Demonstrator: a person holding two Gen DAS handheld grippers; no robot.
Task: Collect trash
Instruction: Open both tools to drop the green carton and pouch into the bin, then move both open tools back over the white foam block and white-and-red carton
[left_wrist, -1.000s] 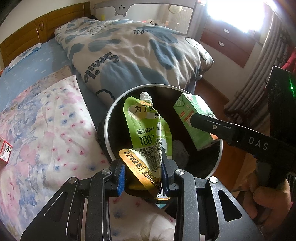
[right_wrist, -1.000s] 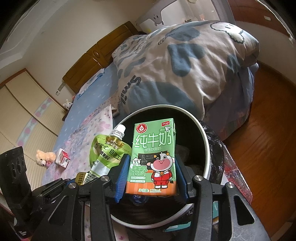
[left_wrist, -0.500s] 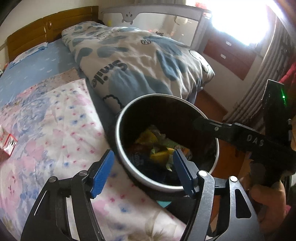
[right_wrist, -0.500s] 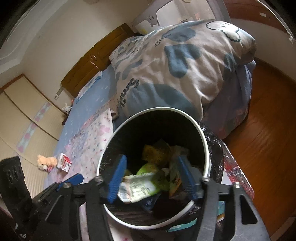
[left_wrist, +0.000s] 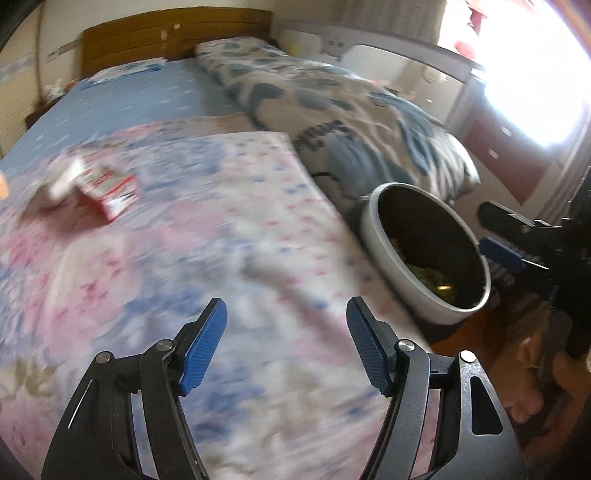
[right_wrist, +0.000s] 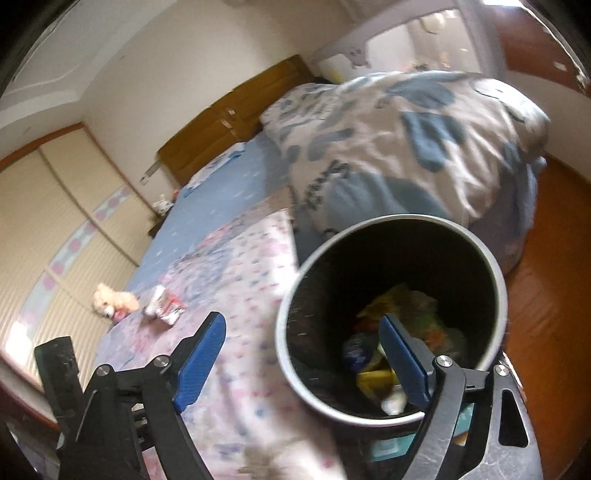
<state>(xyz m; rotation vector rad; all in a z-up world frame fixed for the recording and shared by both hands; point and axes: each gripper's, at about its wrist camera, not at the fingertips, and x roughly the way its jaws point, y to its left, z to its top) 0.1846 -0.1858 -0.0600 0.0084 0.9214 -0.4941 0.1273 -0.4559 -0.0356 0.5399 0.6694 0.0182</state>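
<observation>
Now both grippers are empty, jaws apart: left gripper (left_wrist: 286, 347), right gripper (right_wrist: 301, 356). Red-white carton (left_wrist: 98, 186) lies on the floral sheet (left_wrist: 229, 229), toward the bed's far-left edge, well apart from the bin (left_wrist: 373, 229). Risk: approach too fast and you skid the carton away.

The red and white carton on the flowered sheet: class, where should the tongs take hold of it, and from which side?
Judging from its pose, grip the red and white carton across its narrow sides, coming down from above. It seems to lie tilted on the soft flowered sheet, free all round. Blur hides its exact edges.
</observation>
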